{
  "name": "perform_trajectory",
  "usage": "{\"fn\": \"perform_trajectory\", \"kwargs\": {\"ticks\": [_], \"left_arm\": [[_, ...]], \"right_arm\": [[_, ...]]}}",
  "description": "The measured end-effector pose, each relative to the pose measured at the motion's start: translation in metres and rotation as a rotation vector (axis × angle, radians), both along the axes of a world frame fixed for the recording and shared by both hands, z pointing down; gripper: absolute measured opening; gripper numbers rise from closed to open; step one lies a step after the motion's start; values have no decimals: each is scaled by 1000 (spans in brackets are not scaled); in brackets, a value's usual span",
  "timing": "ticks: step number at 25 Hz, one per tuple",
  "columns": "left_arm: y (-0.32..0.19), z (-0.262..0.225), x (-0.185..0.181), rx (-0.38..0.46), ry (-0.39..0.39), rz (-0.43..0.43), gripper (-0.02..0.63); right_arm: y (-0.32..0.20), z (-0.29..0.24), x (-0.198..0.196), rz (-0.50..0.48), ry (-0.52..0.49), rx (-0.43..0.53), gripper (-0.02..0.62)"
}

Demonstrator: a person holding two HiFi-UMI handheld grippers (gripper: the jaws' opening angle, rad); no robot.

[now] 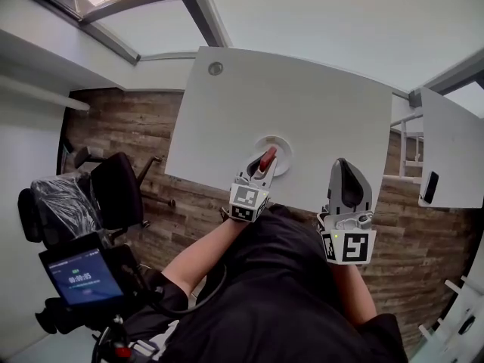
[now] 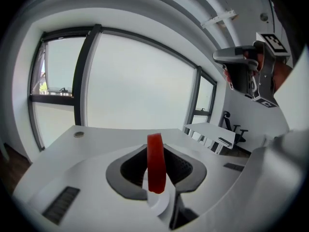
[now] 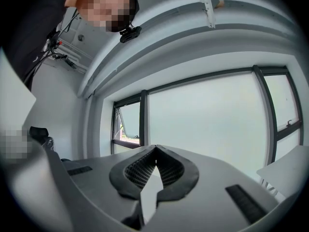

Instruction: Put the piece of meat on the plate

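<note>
A red piece of meat (image 1: 268,158) stands upright between the jaws of my left gripper (image 1: 264,165), which is shut on it. It hangs over a small round white plate (image 1: 281,154) near the front edge of the white table (image 1: 302,97). In the left gripper view the meat (image 2: 156,162) fills the gap between the dark pads (image 2: 133,170) of the left gripper (image 2: 156,154), with the table stretching behind. My right gripper (image 1: 342,163) is at the table's front edge, right of the plate, shut and empty. Its jaw tips meet in the right gripper view (image 3: 155,149).
A round grommet (image 1: 215,68) sits at the table's far left corner. A second white desk (image 1: 454,142) with a dark flat object (image 1: 429,187) stands to the right. A black office chair (image 1: 113,191) and a device with a lit screen (image 1: 82,278) are at the left, on the wooden floor.
</note>
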State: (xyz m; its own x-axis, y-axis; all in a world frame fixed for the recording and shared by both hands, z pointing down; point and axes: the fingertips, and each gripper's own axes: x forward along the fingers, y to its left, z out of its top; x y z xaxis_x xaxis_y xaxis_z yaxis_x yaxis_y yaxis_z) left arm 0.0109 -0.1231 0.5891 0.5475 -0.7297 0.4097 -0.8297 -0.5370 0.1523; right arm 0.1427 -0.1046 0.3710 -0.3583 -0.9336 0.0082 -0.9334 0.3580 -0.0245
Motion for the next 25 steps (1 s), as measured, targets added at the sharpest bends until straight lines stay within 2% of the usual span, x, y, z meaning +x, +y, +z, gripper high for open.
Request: {"fn": "perform_trajectory", "kwargs": {"ticks": [5,9,15,19,25], "left_arm": [[-12,43,10,-94,21,-5,94],[-5,58,16,-116,9,17,94],[-8,82,14,-166,5,-8,94],[-8,98,5,-218,29,-31,94],[-2,111,7,-262,72,-1,94]], "right_arm": [[-9,16,-3,-36,6,-21,5],[-3,11,-4,-52,20,-16,5],[1,12,-2,-48,31,-24,5],[7,9,0,-17,66,6,5],[14,9,-3,-21,69,3,5]]}}
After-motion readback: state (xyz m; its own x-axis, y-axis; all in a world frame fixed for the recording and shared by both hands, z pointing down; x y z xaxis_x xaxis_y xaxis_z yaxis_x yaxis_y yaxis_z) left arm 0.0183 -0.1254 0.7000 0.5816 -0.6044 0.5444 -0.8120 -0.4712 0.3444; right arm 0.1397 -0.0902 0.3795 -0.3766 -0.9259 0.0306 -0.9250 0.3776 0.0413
